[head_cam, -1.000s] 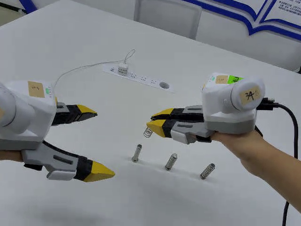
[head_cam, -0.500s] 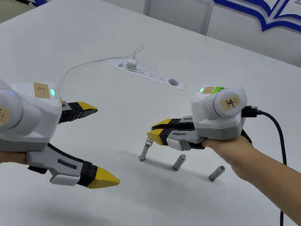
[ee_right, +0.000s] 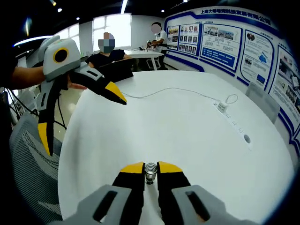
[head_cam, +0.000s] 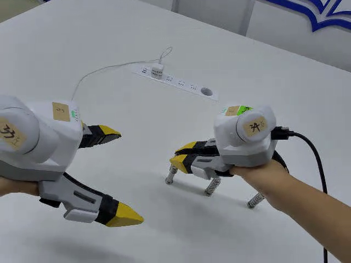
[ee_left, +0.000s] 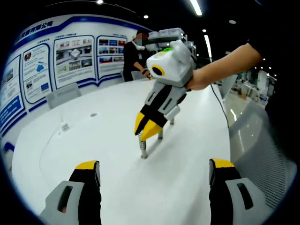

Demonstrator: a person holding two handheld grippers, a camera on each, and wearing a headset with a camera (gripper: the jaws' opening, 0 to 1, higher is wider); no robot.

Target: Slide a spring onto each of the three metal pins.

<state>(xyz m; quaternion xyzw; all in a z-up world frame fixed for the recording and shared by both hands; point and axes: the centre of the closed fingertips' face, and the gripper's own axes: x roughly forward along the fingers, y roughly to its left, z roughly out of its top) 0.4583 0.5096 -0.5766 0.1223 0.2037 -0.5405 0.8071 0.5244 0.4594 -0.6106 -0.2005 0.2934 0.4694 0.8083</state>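
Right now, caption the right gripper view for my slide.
The right gripper pinches a spring over the white table; left gripper hovers open beyond.

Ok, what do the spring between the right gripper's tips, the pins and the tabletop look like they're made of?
Spring: bare metal wire, silvery and shiny, with visible coils. Pins: likely steel, grey with a dull gleam. Tabletop: smooth white surface with soft reflections, probably laminate or painted board; the look doesn't settle which.
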